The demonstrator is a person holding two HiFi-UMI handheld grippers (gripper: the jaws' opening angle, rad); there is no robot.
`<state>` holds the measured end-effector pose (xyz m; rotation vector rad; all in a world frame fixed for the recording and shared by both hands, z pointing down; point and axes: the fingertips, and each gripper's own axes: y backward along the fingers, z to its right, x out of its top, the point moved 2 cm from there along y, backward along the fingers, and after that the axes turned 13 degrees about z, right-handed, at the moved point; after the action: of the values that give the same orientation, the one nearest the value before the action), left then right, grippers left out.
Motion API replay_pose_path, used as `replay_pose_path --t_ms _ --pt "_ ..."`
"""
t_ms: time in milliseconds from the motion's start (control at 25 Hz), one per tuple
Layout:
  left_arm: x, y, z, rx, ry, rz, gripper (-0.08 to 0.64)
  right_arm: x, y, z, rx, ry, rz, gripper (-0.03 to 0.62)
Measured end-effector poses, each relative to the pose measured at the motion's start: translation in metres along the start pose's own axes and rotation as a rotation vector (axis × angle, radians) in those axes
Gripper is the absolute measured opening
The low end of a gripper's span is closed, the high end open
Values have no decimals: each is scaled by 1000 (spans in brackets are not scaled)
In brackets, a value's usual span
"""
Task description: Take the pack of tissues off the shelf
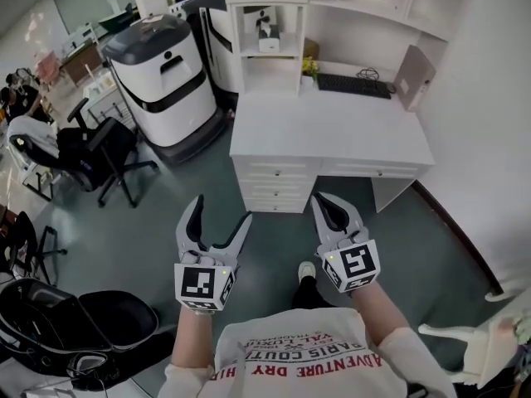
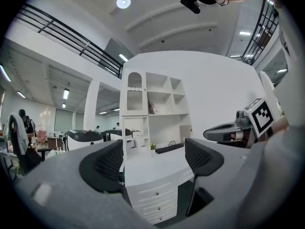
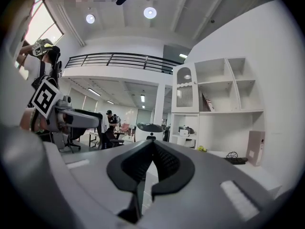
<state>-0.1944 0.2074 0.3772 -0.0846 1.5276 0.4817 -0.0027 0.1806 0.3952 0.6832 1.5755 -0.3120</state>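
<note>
Grey left gripper spread wide and empty, apparently readied for the grab; grey right gripper pinched closed; tall white shelf unit far ahead

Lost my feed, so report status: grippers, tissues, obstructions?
Left gripper open, empty; right gripper shut, empty. Pack of tissues, seemingly the small white item, untouched in shelf cubby. White desk stands between grippers and shelf.
</note>
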Motion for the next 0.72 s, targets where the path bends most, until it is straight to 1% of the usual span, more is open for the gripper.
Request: replay_pose_path --t_ms 240,400,560,720 --pt "-20 -104 2 55 2 -1 411 -21 -56 98 24 11 -27 -2" --pt "-36 -167 16 64 -20 -14 410 -31 -82 155 63 28 -28 -2" --pt "-47 -217 21 104 -36 -16 410 -39 -107 196 115 45 -14 0" --pt "-62 -250 28 93 -71 -45 410 -50 -130 223 141 47 -17 -2"
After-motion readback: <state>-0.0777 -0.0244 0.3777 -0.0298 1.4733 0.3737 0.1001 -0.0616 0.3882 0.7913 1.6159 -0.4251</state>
